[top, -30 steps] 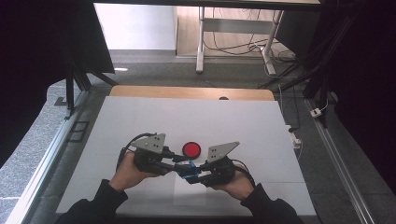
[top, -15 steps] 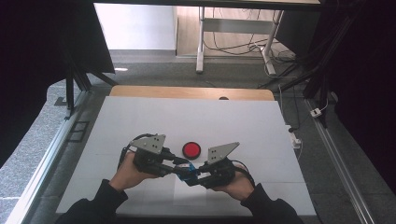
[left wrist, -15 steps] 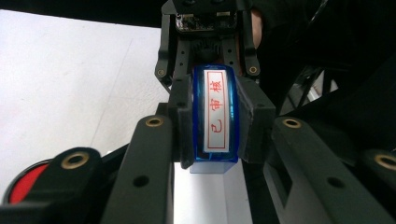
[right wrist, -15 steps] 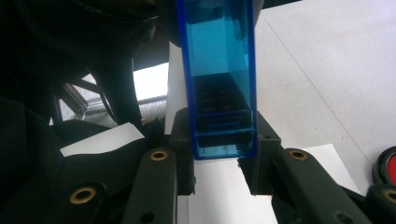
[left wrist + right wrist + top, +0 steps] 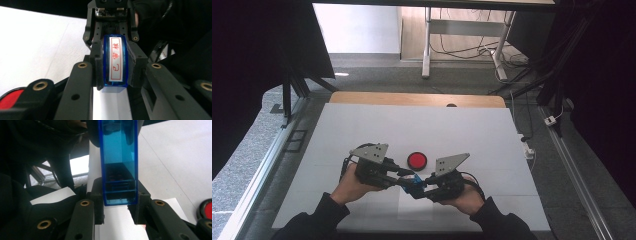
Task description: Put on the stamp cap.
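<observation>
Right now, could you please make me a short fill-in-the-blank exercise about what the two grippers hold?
1. Both grippers are shut on one ____ stamp.
2. The characters on the stamp's label are ____.
3. The round red pad lies on the ____ table.

Missing words: blue; red; white

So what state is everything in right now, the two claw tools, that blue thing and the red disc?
Left gripper: shut on the blue stamp, jaws pressing both its sides.
Right gripper: shut on the blue stamp's other end.
Blue stamp: held between both grippers, above the table; label with red characters facing the left gripper's camera.
Red disc: lying flat on the white table, untouched.
</observation>
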A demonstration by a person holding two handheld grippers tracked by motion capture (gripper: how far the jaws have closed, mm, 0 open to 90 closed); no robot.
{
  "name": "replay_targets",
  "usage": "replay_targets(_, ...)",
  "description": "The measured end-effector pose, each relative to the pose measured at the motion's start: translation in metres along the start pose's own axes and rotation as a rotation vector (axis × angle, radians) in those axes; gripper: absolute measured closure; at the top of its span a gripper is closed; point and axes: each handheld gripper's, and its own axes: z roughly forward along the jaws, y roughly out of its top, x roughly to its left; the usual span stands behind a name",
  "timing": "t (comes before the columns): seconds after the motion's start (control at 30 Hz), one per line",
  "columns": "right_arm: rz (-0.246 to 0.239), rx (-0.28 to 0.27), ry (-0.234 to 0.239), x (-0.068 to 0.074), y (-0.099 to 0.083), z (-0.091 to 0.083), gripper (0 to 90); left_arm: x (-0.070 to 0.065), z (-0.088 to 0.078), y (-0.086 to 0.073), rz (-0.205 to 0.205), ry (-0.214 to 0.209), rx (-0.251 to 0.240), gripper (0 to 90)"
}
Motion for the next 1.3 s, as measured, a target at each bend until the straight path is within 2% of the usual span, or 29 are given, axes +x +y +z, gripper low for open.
replay_targets(0.13,0.001,0.004,-0.038,-0.002,-0.003,0.001,63.1,-0.001,0.002,0.002,0.005,0.029,0.027,70.3)
replay_targets(0.37,0.02,0.006,-0.091,-0.003,-0.005,0.0,54.5,-0.003,-0.002,0.004,0.009,0.059,0.023,70.2)
replay_targets(0.6,0.059,0.027,-0.153,-0.003,-0.006,-0.005,48.4,-0.005,-0.01,0.008,0.007,0.125,0.059,70.2)
replay_targets(0.8,0.084,0.039,-0.206,0.0,-0.005,-0.01,42.9,-0.006,-0.016,0.01,-0.017,0.181,0.077,70.1)
replay_targets(1.1,0.111,0.047,-0.262,0.003,-0.008,-0.021,35.5,-0.005,-0.019,0.009,-0.038,0.217,0.1,69.9)
replay_targets(1.3,0.132,0.033,-0.29,0.007,-0.012,-0.031,30.7,-0.004,-0.023,0.007,-0.061,0.247,0.109,69.9)
